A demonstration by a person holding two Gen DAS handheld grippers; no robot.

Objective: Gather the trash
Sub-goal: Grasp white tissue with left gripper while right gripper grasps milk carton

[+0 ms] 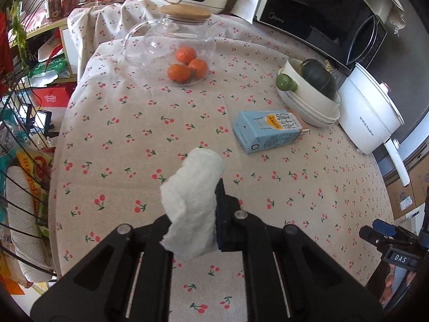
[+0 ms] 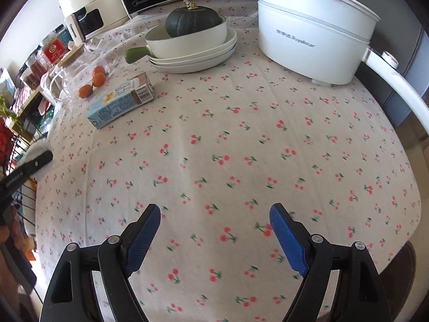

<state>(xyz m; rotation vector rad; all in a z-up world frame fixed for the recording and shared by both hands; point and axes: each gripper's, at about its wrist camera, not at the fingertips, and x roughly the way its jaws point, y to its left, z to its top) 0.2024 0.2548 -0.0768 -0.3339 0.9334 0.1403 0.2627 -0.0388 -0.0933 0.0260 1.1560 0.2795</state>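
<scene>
My left gripper (image 1: 203, 201) is shut on a crumpled white paper towel (image 1: 193, 201) and holds it above the cherry-print tablecloth (image 1: 120, 147). The towel hides the left finger. A light blue milk carton (image 1: 265, 131) lies on its side ahead and to the right; it also shows in the right wrist view (image 2: 120, 104) at the far left. My right gripper (image 2: 214, 214) is open and empty over the cloth, with blue pads (image 2: 288, 238). The left gripper with the towel (image 2: 34, 153) shows at the left edge of the right wrist view.
A glass teapot (image 1: 171, 45) with three oranges (image 1: 187, 65) stands at the back. Stacked white dishes with a dark squash (image 2: 193, 21) and a white electric pot (image 2: 313, 35) stand at the right. A microwave (image 1: 321, 18) stands behind. Wire racks (image 1: 16, 134) line the left table edge.
</scene>
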